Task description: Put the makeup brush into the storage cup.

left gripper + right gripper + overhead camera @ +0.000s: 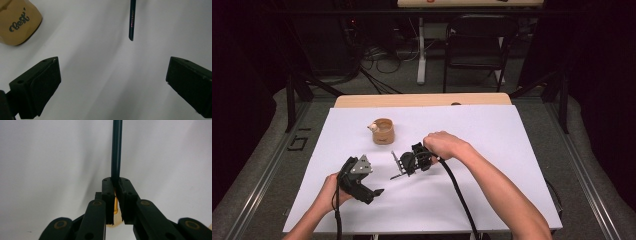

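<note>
Grippers: two, one per hand, both low over the white sheet [492, 150].
Left gripper [379, 191]: jaws spread wide, nothing between them; hand [332, 190] holds it angled toward the right gripper.
Right gripper [115, 186]: clenched on one dark pencil [116, 150], which sticks out past its tips.
Right hand [443, 145]: wrapped over the top, forearm reaching in diagonally.
Cup [383, 131]: one, tan, beyond both grippers.

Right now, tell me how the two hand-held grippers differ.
The left hand-held gripper has its jaws spread wide with nothing between them; the right hand-held gripper is shut on a dark pencil. In the high view the left sits nearer the person, the right farther up the white sheet, closer to the cup. Both are black and trail a cable.
</note>
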`<action>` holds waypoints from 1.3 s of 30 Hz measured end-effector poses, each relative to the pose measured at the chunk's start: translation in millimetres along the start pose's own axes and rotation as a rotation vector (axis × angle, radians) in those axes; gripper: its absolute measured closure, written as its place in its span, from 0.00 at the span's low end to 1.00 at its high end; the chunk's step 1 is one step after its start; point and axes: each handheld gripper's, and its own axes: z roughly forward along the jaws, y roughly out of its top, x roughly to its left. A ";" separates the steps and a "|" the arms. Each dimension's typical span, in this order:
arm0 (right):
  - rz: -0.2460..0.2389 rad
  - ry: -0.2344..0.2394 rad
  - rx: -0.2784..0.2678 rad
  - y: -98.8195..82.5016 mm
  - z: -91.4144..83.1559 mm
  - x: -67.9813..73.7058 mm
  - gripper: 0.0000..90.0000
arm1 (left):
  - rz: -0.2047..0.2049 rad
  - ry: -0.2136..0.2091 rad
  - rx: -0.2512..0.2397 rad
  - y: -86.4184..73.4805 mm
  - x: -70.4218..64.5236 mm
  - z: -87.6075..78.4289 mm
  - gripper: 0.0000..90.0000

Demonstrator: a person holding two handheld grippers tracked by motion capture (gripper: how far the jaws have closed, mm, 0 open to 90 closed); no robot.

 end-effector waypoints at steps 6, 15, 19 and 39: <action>0.007 0.005 -0.017 -1.1 -2.1 0.0 0.93 | -0.002 -0.020 0.006 10.2 2.6 2.9 0.00; 0.010 0.006 -0.035 -2.1 -4.0 0.0 0.93 | 0.037 -0.056 0.031 28.0 -3.3 17.1 0.03; 0.006 0.003 -0.036 -1.0 -3.7 0.4 0.93 | 0.044 -0.073 0.023 31.4 -4.7 21.2 0.17; -0.011 -0.022 -0.061 2.1 -8.0 1.4 0.93 | 0.060 -0.139 -0.010 35.7 -6.2 33.5 0.77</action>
